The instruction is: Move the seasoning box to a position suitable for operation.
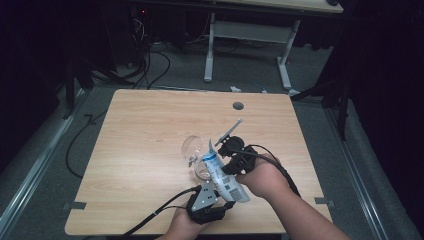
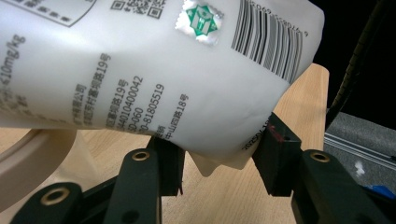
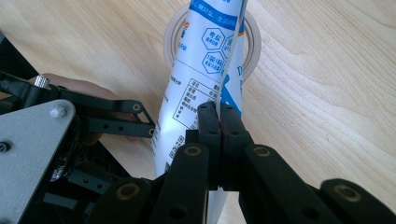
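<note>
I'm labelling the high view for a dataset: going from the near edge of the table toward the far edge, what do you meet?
Left tool → white pouch gripped by both tools → right tool → clear glass → round hole in the table.

The work surface is a light wooden table (image 1: 145,150) with a small round hole (image 1: 238,106) near its far edge. Behind it, on the grey floor (image 1: 250,75), stands a second table on a white metal frame (image 1: 210,47), with loose black cables (image 1: 155,65) lying to its left near dark equipment showing a red light (image 1: 144,11). A metal rail (image 1: 35,170) runs along the floor at the left.
</note>
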### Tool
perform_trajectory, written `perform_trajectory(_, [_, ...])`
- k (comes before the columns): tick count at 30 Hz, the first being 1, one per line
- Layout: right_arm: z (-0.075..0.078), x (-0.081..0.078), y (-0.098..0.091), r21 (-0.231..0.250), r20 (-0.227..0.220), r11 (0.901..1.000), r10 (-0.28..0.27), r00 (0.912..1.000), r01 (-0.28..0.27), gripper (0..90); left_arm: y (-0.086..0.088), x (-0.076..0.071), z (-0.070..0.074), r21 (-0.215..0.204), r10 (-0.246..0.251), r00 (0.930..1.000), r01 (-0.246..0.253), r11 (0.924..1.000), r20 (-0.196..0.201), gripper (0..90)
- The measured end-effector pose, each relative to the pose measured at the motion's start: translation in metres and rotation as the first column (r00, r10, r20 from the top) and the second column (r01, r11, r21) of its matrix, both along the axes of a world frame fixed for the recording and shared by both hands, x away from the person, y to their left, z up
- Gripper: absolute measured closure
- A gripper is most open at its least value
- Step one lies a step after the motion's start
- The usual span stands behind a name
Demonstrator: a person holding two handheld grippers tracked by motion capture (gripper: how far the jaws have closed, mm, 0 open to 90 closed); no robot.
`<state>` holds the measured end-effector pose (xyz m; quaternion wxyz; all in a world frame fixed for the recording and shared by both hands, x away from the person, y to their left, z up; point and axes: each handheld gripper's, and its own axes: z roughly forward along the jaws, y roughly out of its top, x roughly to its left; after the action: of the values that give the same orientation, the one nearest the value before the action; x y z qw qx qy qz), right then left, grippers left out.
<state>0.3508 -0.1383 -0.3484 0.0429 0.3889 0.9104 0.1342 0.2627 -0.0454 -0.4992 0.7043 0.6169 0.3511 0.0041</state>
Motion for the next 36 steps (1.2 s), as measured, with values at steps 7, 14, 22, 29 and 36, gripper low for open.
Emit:
perform_trajectory(7, [0.002,-0.0009,0.0015,-0.032,0.011,0.9994,0.012,0.9999,-0.012,90.0,-0.004,-0.0015,0.0021,-0.014,-0.002,1.0,0.002,0.9999,-0.001,57.1])
perform_trajectory(14, [0.006,-0.0022,0.0012,-0.041,0.014,0.999,0.02,0.9997,-0.02,90.0,-0.0051,-0.0056,0.0051,-0.032,-0.018,0.9998,0.018,0.9993,0.007,55.4])
perform_trajectory(22, [0.0065,-0.0013,0.0048,-0.049,0.018,0.9984,0.03,0.9994,-0.029,90.0,-0.0045,-0.0073,0.0059,-0.032,-0.027,0.9995,0.028,0.9991,0.018,53.7])
perform_trajectory(29, [0.0066,0.0,0.0055,-0.052,0.018,0.9981,0.035,0.9992,-0.034,90.0,-0.0048,-0.0079,0.0063,-0.032,-0.028,0.9993,0.029,0.9991,0.024,54.2])
perform_trajectory(36, [0.0064,0.0012,0.0059,-0.055,0.018,0.9981,0.03,0.9994,-0.029,90.0,-0.0055,-0.0068,0.0075,-0.043,-0.029,0.9994,0.03,0.9986,0.016,54.2])
